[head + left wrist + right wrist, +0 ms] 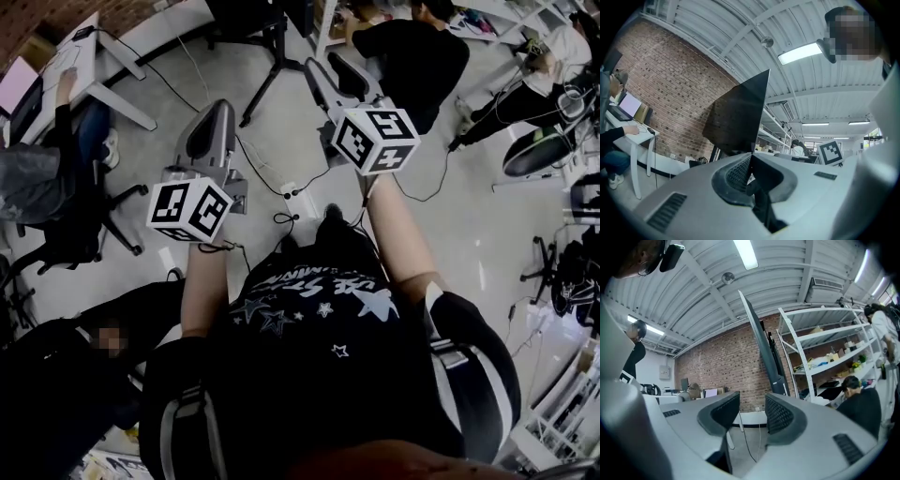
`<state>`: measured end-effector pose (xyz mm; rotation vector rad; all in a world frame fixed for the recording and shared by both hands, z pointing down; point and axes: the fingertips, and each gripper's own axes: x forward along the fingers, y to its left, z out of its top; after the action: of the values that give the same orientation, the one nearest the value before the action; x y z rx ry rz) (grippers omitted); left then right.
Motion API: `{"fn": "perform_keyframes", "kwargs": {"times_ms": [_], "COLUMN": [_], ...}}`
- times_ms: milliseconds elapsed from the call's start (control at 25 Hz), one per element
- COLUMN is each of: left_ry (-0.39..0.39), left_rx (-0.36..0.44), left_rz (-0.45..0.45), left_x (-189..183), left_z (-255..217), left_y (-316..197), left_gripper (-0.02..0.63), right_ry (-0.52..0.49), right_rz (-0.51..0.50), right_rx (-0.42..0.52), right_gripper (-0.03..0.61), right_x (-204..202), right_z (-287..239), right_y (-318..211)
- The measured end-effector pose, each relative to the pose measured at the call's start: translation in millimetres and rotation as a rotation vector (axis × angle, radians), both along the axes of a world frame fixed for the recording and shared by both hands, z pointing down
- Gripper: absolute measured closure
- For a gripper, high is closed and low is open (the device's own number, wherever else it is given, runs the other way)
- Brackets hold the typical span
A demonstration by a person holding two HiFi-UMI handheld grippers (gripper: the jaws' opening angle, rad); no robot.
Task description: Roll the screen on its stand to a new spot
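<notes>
This is a big work room with a brick wall point(717, 366) on the far side. Tall white shelves point(825, 343) stand to the right. A white desk point(98, 70) is on the far left, with a person sitting at it. More people sit at the far right.

The floor point(450, 234) is grey, hard and smooth, so wheels should roll well on it. But loose cables point(281, 192) lie across it, just in front of the person. Wheels could catch on them.

The screen point(738, 117) stands on the far side, straight ahead of both grippers and not touching either. It is wide, dark and flat. From the side it looks very thin point(764, 352). I think it is heavy and top-heavy, and its glass face could crack. It is better not to push on the face. A safer place to hold is the stiff post behind it, or the frame low down, and a slow push is best.

The black stand point(270, 67) spreads its legs on the floor far ahead. I cannot see the wheels.

The left gripper point(217, 111) points up at the screen. Its jaws point(751, 157) are closed together with nothing in them. The right gripper point(319, 67) is a bit farther out. Its jaws point(750, 411) are open with only air between them.

The rolling has not started yet.
</notes>
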<state>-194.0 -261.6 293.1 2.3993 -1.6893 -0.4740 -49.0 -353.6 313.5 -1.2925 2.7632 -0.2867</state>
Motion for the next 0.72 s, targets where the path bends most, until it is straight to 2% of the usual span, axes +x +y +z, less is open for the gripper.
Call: {"fn": "perform_keyframes", "kwargs": {"times_ms": [200,440,720], "left_ry": [0.013,-0.005,-0.028], "left_rx": [-0.006,0.005,0.064], "left_rz": [-0.048,-0.082,-0.116], "left_x": [-12,-13,-10], "left_z": [4,-2,-23], "left_y": [-12,-38,-73], "left_gripper": [0.603,0.603,0.603], "right_ry": [0.019,0.046,0.011], "right_rz": [0.015,-0.003,-0.043], "right_rx": [0.022,0.093,0.156], "right_gripper": [0.400,0.355,0.293], "right_x": [-11,-25,-36], "right_z": [-7,-27,-64], "right_y": [-35,-80,-115]}}
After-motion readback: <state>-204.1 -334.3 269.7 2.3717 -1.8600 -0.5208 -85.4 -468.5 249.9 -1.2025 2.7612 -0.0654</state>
